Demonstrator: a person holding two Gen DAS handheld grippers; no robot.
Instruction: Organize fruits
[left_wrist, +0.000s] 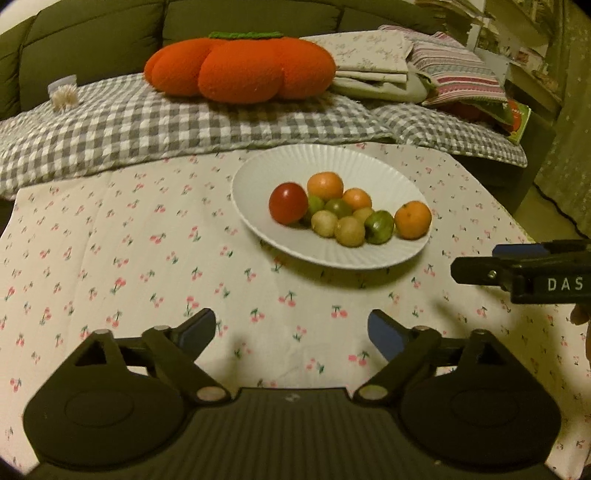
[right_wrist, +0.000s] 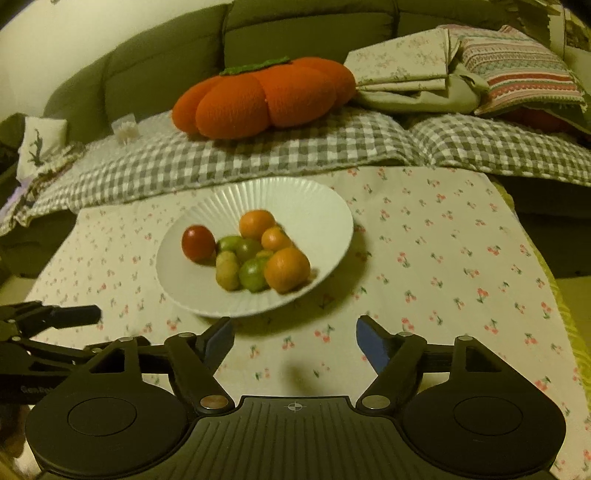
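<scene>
On plate (left_wrist: 258, 221) fruit (left_wrist: 349, 212) piled; our left claw (left_wrist: 291, 334), right claw (right_wrist: 295, 341) spread, empty; clumsy grab could scatter pile.

The right gripper (left_wrist: 517, 275) is cut off by the right edge of the left wrist view, so only one finger and the letters "DAS" show; its second finger is hidden there. In the right wrist view the left gripper (right_wrist: 55, 321) is cut by the left edge. The fruits (right_wrist: 255, 254) on the plate (right_wrist: 317, 206) are a little blurred, and the small yellowish ones behind the front orange are partly covered. A book (left_wrist: 517, 120) at the upper right is half under folded cloth (left_wrist: 458, 74).
</scene>
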